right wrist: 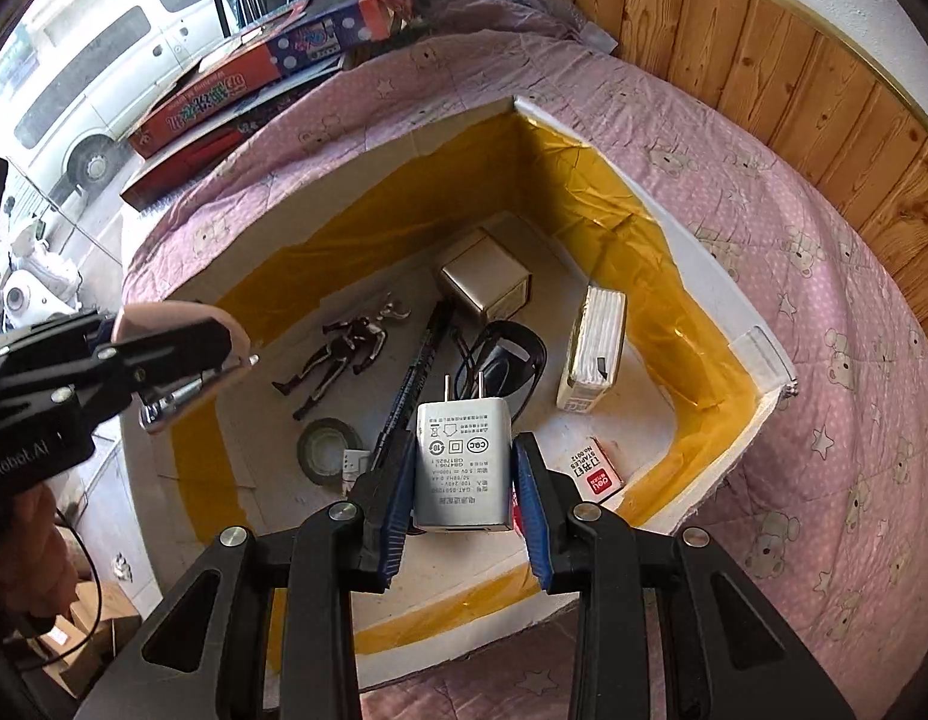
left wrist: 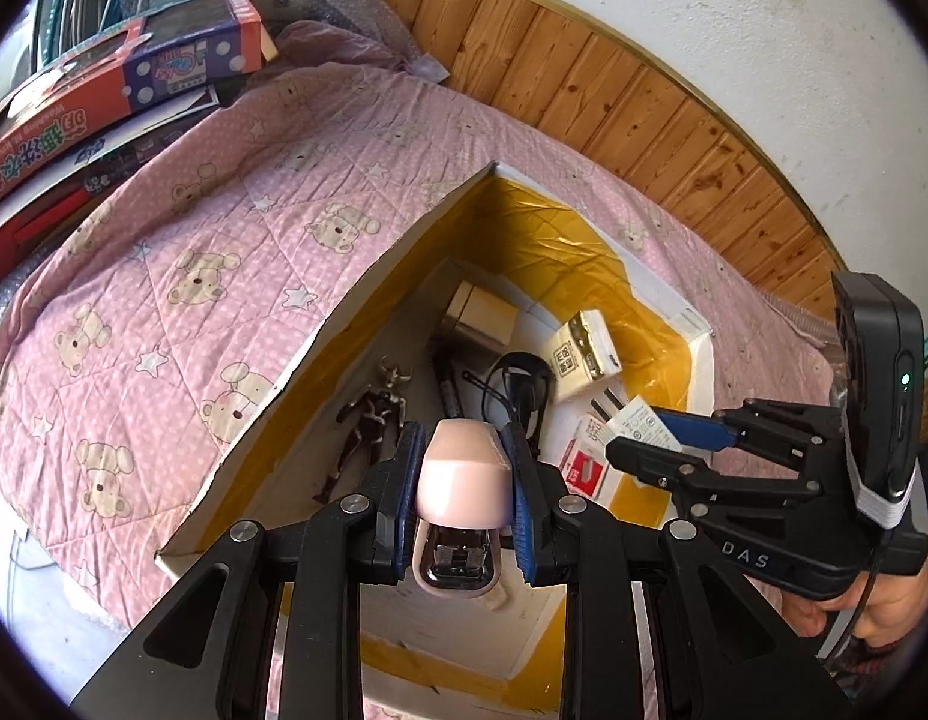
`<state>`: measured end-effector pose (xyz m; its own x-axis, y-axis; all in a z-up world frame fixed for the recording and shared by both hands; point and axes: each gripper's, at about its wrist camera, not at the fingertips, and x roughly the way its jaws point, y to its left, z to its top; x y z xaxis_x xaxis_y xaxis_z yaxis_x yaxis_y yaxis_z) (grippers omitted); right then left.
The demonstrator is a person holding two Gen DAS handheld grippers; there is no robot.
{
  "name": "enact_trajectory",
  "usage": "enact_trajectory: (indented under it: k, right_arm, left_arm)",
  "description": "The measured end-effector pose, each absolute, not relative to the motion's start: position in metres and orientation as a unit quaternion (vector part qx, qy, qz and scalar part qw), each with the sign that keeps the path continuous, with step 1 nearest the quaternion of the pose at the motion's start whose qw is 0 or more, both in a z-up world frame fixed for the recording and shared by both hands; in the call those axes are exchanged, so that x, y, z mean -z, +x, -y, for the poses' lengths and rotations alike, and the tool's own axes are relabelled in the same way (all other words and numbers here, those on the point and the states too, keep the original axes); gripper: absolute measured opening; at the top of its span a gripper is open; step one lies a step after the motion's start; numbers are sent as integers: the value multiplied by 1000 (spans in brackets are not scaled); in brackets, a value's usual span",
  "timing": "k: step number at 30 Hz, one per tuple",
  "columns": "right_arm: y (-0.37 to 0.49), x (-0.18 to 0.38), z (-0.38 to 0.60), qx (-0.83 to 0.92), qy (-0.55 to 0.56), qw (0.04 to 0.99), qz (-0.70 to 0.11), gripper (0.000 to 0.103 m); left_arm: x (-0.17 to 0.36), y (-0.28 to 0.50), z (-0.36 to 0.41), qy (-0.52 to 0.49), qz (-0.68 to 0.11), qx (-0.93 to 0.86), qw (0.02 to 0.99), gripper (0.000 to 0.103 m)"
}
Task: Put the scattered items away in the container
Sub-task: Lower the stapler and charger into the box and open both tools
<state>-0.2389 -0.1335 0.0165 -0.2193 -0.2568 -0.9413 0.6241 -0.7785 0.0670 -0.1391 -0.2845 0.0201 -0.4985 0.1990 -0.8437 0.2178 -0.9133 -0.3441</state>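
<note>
My left gripper (left wrist: 461,450) is shut on a pink stapler (left wrist: 461,480) and holds it above the open white box with yellow tape (left wrist: 368,276). It also shows at the left of the right wrist view (right wrist: 224,354). My right gripper (right wrist: 464,462) is shut on a white plug charger (right wrist: 461,462) above the same box (right wrist: 704,276); it also shows in the left wrist view (left wrist: 662,438). Inside the box lie a dark figurine (right wrist: 338,354), a tape roll (right wrist: 326,450), a black pen (right wrist: 416,372), a gold cube (right wrist: 485,282), a tissue pack (right wrist: 596,348), a black cord (right wrist: 506,360) and a red staples box (right wrist: 599,471).
The box rests on a pink bear-print quilt (left wrist: 182,276). Red and purple cartons (left wrist: 122,84) are stacked at the far left. A wooden panel wall (left wrist: 644,108) runs behind. Small cardboard boxes (right wrist: 86,630) sit on the floor at lower left.
</note>
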Motion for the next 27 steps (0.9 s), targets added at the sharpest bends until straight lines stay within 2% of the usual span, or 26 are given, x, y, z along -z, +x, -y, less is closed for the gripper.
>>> enact_trajectory:
  k: [3,11,12,13,14,15,19,20,27]
  right_arm:
    - [-248,-4,136,753,566,275,-193,34]
    - [-271,15,138,739,580,256,-228,34]
    - [-273,16,138,740,579,255,-229,34]
    - [-275,17,138,742,576,255,-231,34]
    - [-277,19,138,743,575,253,-232,38]
    - [-278,20,137,745,574,250,-231,46]
    - [-273,14,136,755,562,247,-231,57]
    - [-270,11,137,759,556,244,-237,66]
    - [-241,-17,131,776,528,263,-225,68]
  left_arm:
    - [-7,-152,285,528,-225,819,3,26]
    - [18,-185,282,573,-211,791,18,27]
    - [22,-188,282,579,-209,788,20,28]
    - [25,-191,282,583,-207,786,21,38]
    - [27,-193,282,585,-201,785,24,44]
    - [26,-193,284,584,-197,787,32,49]
    - [19,-184,298,568,-226,791,34,50]
    - [16,-180,300,565,-230,792,34,50]
    - [-19,-138,280,517,-141,842,58,51]
